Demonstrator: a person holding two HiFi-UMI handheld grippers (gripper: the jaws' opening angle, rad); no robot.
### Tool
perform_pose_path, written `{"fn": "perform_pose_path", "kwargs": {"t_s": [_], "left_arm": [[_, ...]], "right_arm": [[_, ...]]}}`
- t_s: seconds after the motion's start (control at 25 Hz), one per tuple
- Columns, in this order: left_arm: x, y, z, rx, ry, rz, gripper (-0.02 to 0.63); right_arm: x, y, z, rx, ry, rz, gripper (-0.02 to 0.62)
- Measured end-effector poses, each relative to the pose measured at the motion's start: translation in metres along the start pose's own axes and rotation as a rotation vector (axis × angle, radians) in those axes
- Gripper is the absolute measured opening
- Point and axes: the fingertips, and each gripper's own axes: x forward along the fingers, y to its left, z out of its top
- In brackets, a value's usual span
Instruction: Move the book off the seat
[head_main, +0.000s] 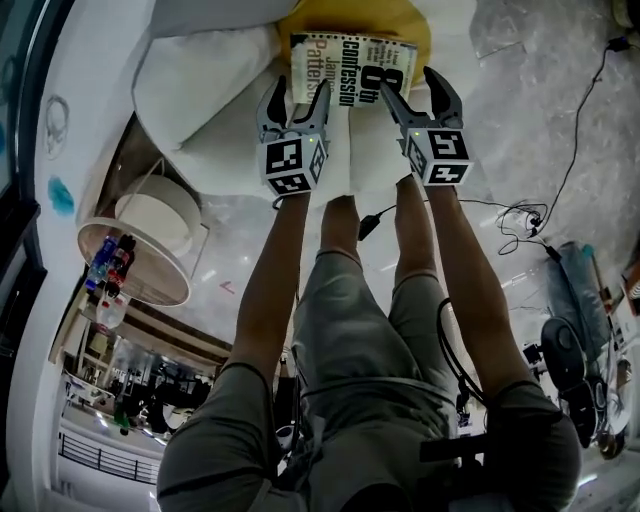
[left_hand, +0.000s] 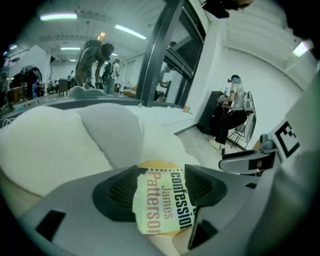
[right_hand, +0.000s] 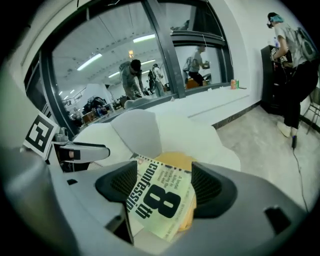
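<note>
Book (head_main: 352, 68), just one, lies flat on a single yellow cushion (head_main: 425, 30) on the white plush seat (head_main: 200, 90). Two grippers hover at its near edge, the left gripper (head_main: 297, 92) by one corner and the right gripper (head_main: 407, 75) by the other, both with jaws spread and pinching nothing. Pale marbled floor (head_main: 540, 110) surrounds the seat, and a glass partition (right_hand: 125, 60) stands behind it.

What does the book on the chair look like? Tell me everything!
The book is a closed paperback with a pale cover. Big black print says "8th Confession" and reddish letters say "James Patterson". It lies flat, cover up, on a yellow cushion on the soft white seat. The left gripper and right gripper are at its near edge with open jaws, the book showing between them. Nothing is squeezing it.
</note>
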Motion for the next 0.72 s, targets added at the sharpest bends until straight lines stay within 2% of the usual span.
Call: {"fn": "perform_pose_path", "kwargs": {"t_s": [0.28, 0.6, 0.72], "left_arm": [[0.037, 0.029, -0.045, -0.023, 0.104, 0.053, 0.307], [0.070, 0.044, -0.087, -0.093, 0.263, -0.003, 0.311], [0.075, 0.051, -0.091, -0.128, 0.272, -0.009, 0.350]], "right_arm": [[0.031, -0.021, -0.047, 0.027, 0.106, -0.001, 0.330], [0.051, -0.035, -0.082, 0.096, 0.204, -0.009, 0.335], [0.055, -0.037, -0.087, 0.113, 0.215, -0.022, 0.342]]}}
